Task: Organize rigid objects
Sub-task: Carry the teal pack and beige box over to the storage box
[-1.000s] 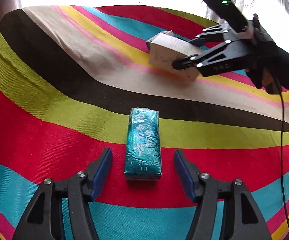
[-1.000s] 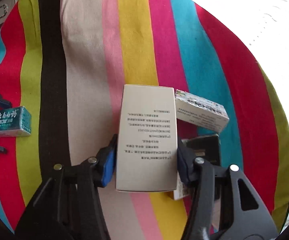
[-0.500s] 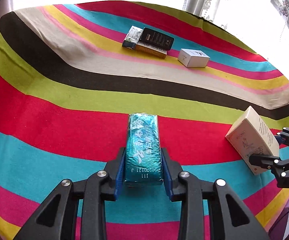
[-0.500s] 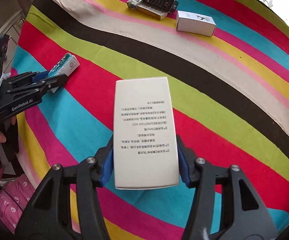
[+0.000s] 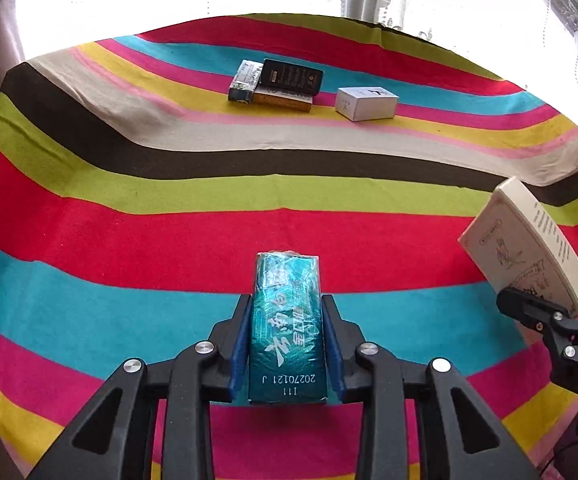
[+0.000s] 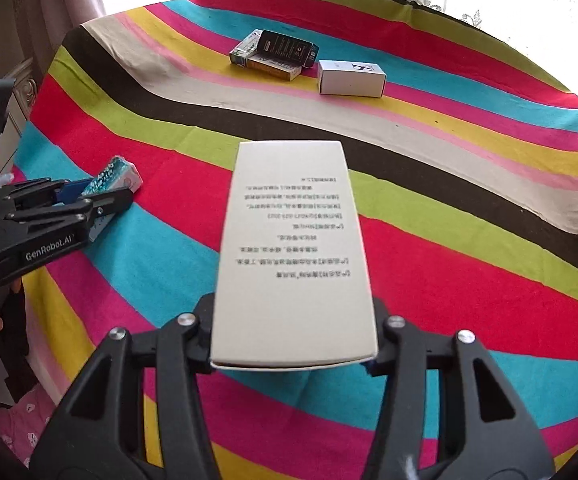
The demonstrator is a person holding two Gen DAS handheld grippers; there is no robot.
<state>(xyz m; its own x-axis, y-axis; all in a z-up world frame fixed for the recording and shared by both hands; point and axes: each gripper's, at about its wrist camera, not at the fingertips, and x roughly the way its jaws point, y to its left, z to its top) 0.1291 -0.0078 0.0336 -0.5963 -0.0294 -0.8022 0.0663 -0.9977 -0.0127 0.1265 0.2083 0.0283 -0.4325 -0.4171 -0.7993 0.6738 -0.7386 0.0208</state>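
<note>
Boxes are in hand on both sides, so the carrying step of the tidy-up looks under way. The left gripper [image 5: 287, 344] has its blue pads pressed against the long sides of the teal foil-wrapped box [image 5: 287, 328], over the near turquoise and pink bands of the striped cloth [image 5: 129, 184]. The right gripper [image 6: 293, 354] carries the cream printed box [image 6: 293, 256] between its fingers, jaws closing on it, the box pointing away over the red stripe. In the left wrist view that same cream box hangs at the right edge, well apart from the teal one.

Far across the cloth, a small cluster waits: a black box [image 5: 291, 77] lying on an orange-edged box [image 5: 283, 101], a green-and-white box [image 5: 243, 82] just beside them on the left, and a white box [image 5: 367, 103] near on the right.

Next, I judge, both held boxes need bringing toward that far group and setting down flat beside it, without knocking the stacked pair.
</note>
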